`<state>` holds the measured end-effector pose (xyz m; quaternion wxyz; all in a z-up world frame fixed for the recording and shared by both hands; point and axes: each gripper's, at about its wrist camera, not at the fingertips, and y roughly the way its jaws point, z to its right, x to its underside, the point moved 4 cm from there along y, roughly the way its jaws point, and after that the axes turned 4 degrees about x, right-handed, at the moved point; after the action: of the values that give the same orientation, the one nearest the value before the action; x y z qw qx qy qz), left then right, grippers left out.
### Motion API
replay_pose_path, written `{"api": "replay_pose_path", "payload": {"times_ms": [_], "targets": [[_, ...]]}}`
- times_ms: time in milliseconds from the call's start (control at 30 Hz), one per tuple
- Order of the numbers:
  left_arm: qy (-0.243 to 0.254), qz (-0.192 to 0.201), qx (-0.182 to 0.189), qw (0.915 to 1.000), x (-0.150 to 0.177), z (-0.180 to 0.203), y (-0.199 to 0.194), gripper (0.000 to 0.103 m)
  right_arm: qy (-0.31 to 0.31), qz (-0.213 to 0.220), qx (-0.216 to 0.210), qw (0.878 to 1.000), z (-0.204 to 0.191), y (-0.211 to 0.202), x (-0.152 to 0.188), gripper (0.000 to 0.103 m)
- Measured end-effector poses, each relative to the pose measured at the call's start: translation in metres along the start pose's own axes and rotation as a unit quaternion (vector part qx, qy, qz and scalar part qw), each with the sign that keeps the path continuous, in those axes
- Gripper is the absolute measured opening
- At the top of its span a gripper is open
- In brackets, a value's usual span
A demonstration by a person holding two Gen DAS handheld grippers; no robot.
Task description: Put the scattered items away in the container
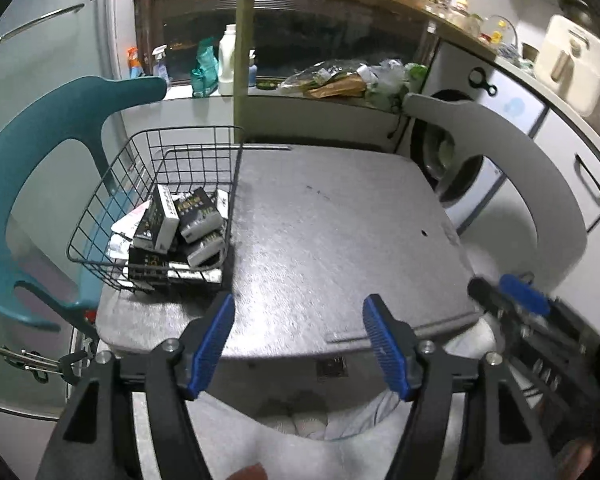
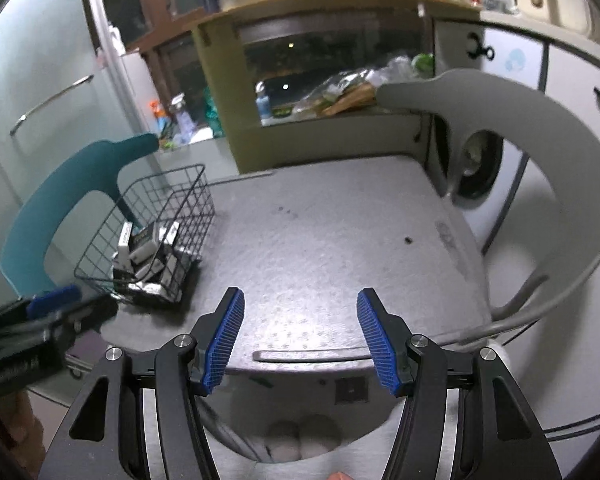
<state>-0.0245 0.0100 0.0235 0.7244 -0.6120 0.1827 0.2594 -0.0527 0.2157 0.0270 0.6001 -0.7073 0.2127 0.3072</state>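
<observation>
Basket [image 1: 156, 208] at table [image 1: 340, 232] left edge, both claws empty.

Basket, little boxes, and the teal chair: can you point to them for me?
wire basket [image 1: 100, 216], left wrist view, on its left wire wall.
small boxes [image 1: 198, 214], left wrist view, on the top box's dark face.
teal chair [image 2: 56, 200], right wrist view, on its curved backrest.

This is looking like a home kitchen. A washing machine [image 1: 456, 160] is sitting at the right, a big fridge [image 1: 40, 40] is standing at the upper left, and food bags [image 1: 340, 80] and cleaning bottles [image 1: 228, 60] are sitting at the top middle.
</observation>
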Motion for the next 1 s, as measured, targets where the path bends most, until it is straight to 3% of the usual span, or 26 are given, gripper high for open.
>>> {"api": "replay_pose_path", "payload": {"times_ms": [100,600,633,700,1000], "targets": [[0.006,0.0,0.008,0.9999,0.004,0.009,-0.004,0.074,0.001,0.008,-0.003,1.0,-0.004,-0.012,0.004,0.075],[0.015,0.005,0.022,0.9996,0.003,0.014,0.0,0.078,-0.003,0.012,-0.01,1.0,-0.003,-0.008,-0.001,0.076],[0.014,0.005,0.023,0.9996,0.003,0.014,0.001,0.078,-0.004,0.011,-0.012,1.0,-0.004,-0.008,0.0,0.077],[0.013,0.004,0.026,0.9996,0.003,0.013,0.001,0.078,-0.005,0.01,-0.015,1.0,-0.004,-0.007,0.0,0.089],[0.014,-0.002,0.034,0.9993,0.004,0.013,0.001,0.078,-0.008,0.008,-0.015,1.0,-0.006,-0.005,0.002,0.092]]}}
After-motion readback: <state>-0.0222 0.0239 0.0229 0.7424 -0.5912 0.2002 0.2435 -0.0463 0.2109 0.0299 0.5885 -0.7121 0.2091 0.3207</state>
